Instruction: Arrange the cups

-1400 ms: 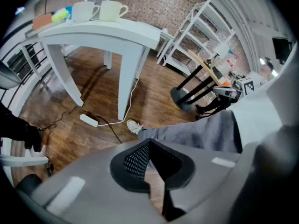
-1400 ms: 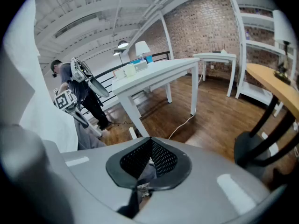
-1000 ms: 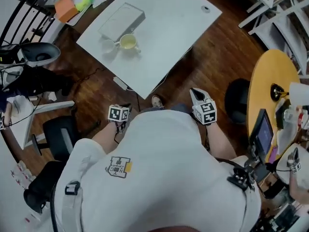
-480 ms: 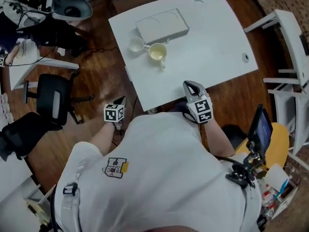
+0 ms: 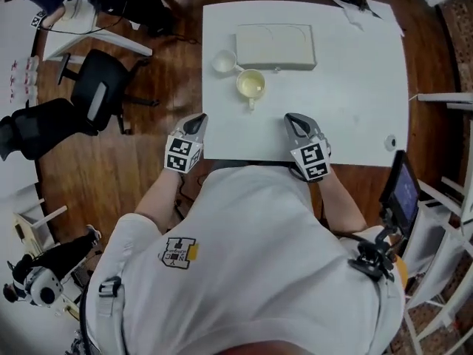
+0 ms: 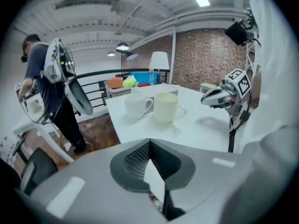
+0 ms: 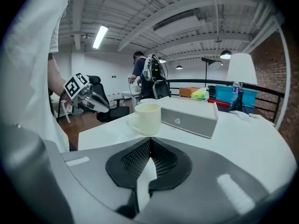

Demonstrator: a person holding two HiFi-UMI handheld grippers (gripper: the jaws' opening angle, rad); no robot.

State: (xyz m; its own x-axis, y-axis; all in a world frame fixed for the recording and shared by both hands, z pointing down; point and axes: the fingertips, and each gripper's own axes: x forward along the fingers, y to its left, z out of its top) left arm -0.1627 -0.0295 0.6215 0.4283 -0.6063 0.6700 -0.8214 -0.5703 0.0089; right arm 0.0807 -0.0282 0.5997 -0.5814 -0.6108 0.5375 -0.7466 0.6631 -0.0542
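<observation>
Two cups stand on the white table point(image 5: 347, 95): a pale yellow cup point(image 5: 250, 85) point(image 6: 165, 107) point(image 7: 148, 118) with its handle toward me, and a smaller white cup point(image 5: 224, 61) point(image 6: 138, 105) just beyond it to the left. My left gripper point(image 5: 196, 121) point(image 6: 149, 157) is shut and empty, at the table's near left corner. At the near edge, my right gripper point(image 5: 294, 120) point(image 7: 149, 160) is likewise shut with nothing in it. Both point toward the cups from well short of them.
A flat grey-white box point(image 5: 276, 46) point(image 7: 189, 116) lies behind the cups. Black office chairs point(image 5: 100, 98) stand on the wooden floor to the left. A person with a backpack point(image 6: 46, 85) stands beyond the table's left side. White rails point(image 5: 451, 161) are at the right.
The view has swung so the table now lies square ahead. Both grippers have risen from beside my body to the table's near edge, pointing at the cups.
</observation>
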